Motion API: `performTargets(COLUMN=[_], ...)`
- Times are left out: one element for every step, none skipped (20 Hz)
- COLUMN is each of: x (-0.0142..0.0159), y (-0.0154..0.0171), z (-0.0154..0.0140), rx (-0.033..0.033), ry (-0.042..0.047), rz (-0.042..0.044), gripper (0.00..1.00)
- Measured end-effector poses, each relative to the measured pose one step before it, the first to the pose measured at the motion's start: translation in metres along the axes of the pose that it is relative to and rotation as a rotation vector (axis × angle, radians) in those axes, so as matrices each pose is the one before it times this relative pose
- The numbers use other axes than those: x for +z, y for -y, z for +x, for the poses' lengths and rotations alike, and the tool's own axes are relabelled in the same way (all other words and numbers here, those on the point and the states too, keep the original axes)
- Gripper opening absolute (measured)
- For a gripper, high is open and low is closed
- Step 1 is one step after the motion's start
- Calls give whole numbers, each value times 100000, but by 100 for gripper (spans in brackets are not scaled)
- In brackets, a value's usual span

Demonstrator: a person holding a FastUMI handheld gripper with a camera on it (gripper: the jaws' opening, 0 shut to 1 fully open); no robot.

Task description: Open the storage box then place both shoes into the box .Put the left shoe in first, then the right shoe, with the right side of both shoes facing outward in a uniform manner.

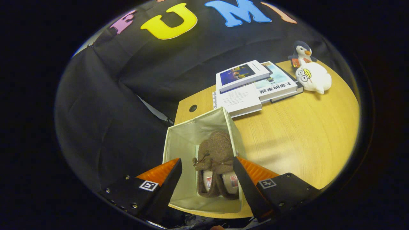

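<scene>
My tongs (pixel 207 174) are apart and hold nothing, and both shoes (pixel 216 166) look tucked in the open box (pixel 179 140).

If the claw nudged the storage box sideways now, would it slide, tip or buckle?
The storage box looks like thin fabric with creased walls, so a wall would probably flex first. With both brown shoes inside, it likely slides on the smooth wooden table rather than tips. The claw hangs open above it.

Both shoes (pixel 217 166) sit in the box (pixel 179 140); books (pixel 252 86) lie beyond it.
</scene>
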State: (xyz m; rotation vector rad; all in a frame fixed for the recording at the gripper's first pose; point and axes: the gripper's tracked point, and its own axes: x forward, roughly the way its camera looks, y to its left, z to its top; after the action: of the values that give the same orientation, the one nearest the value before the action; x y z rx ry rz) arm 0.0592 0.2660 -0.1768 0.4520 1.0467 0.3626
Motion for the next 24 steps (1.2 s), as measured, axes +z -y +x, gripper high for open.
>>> performTargets(x=[241,387,529,572,693,678,879,789,798,786,738,926,528,456,419,466,423,401,382,443,417,403,407,365], y=[34,-8,211,244,514,629,684,821,780,819,893,1595,1219,1171,1261,1059,1095,1131,1077,1068,1054,912,784,690], z=[-578,-588,-723,-819,-749,-832,-751,-848,-881,-946,-863,-105,-754,-811,-732,-694,-637,-733,-689,-745,-702,-562,-617,-671], rx=[65,259,198,183,-176,-216,-289,-591,-147,-212,-109,-461,-763,-898,-983,-429,-345,-556,-610,-522,-561,-479,-242,57], ry=[1233,1914,2072,2115,2174,2271,2493,2454,2461,2474,2557,2004,1437,994,1261,1536,1498,1769,1788,2052,2004,2066,1824,1921], rz=[-1778,-1367,-1403,-1827,-2193,-2557,-2684,-2294,-2083,-1771,-1697,-1819,-1689,-1246,-469,-208,-106,-65,-560,-933,-1200,-968,-170,-37], gripper=[98,98,98,98,97,98,98,98,98,98,97,98,98,98,98,98,98,98,98,98,98,98,98,97])
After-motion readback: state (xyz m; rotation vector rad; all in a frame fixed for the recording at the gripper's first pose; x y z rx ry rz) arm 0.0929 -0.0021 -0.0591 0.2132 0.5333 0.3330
